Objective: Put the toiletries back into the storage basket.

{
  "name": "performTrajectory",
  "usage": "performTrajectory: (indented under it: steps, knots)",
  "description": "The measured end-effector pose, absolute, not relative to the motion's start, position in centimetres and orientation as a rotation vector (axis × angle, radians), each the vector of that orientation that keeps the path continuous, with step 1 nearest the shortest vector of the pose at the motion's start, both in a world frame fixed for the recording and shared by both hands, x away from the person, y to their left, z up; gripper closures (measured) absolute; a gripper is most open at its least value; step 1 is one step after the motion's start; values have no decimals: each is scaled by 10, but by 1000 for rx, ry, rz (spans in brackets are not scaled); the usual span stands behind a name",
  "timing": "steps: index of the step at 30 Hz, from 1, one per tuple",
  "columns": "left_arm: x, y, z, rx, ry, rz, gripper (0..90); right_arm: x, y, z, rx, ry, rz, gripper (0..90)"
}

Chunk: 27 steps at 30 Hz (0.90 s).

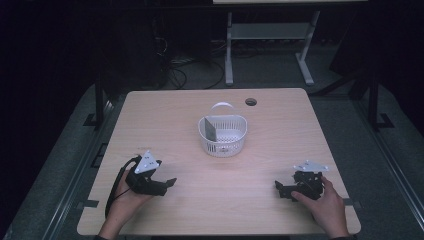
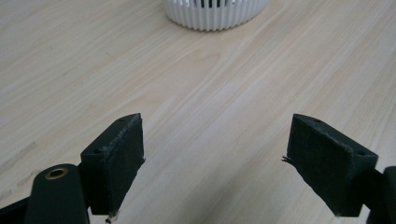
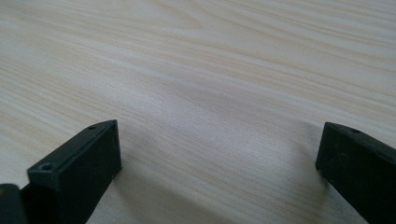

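Plainly, at rest: both tools sat low on the table [image 1: 165, 120], near the person's edge.
Left gripper [image 1: 159, 184]: jaws spread wide, nothing between them; aimed toward the basket, likely readied for a reach.
Right gripper [image 1: 285, 191]: jaws likewise parted and empty, over bare wood.
Basket [image 1: 223, 134]: white, slatted, mid-table, well apart from both; handle up.
Inside basket: a grey flat piece [image 1: 210, 131] leaned on the wall.

No readable text, label or number anywhere
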State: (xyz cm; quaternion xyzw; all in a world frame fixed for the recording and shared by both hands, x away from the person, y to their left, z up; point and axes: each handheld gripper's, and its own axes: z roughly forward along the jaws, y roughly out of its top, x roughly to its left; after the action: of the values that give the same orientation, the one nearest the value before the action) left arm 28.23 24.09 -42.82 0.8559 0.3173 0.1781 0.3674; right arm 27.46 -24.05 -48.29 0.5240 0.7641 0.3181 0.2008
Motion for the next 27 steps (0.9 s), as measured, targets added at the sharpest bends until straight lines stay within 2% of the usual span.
performTrajectory:
  steps: [27]
  knots:
    - [269, 262, -470, 2222, 930, 437, 138, 274, -240, -483, 1467, 2134, 887, 0]
